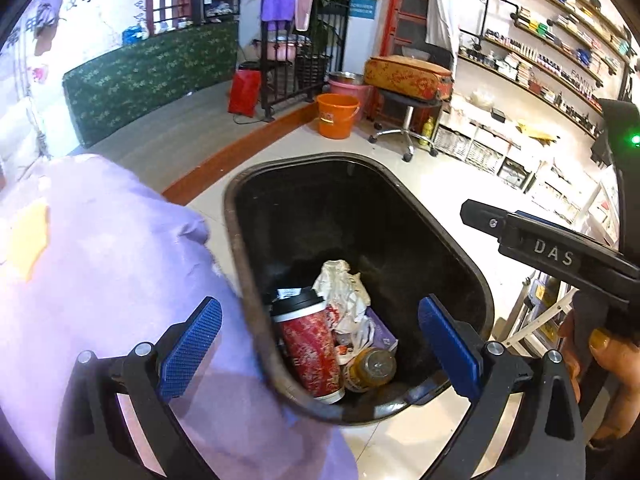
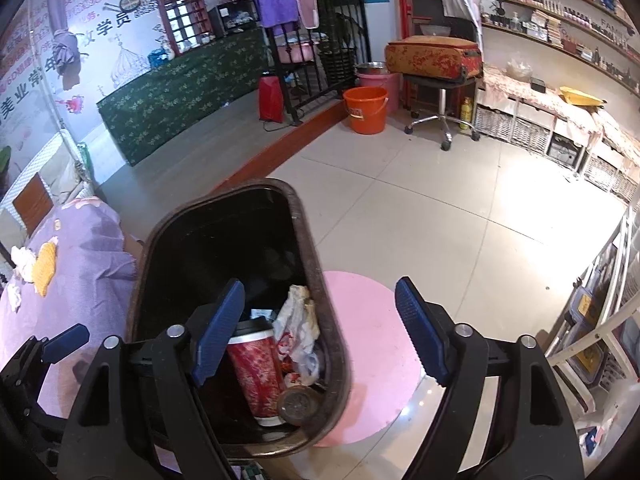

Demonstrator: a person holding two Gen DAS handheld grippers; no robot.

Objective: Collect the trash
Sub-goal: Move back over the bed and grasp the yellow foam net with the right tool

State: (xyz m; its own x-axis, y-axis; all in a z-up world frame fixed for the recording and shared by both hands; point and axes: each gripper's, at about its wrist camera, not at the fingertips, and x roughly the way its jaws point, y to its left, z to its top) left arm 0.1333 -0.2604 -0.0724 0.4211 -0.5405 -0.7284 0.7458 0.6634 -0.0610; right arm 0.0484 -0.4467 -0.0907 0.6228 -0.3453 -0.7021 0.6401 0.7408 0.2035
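My left gripper (image 1: 320, 344) jaws wide apart, empty, over black bin (image 1: 240, 240); right gripper (image 2: 320, 332) likewise spread, nothing held. Red cup (image 1: 310, 350), crumpled wrappers (image 1: 344, 292), bottle (image 1: 370, 368) lie in bin. Drop step looks done; next, reach for scraps (image 2: 22, 260) on purple tablecloth (image 2: 92, 240)

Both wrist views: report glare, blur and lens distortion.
Left wrist view: strong fisheye bending with dark corners; the near lilac cloth is soft and washed out, while the black oval plastic bin is sharp. Right wrist view: a bright glare patch blows out the pale tiled floor; the bin interior stays dark.
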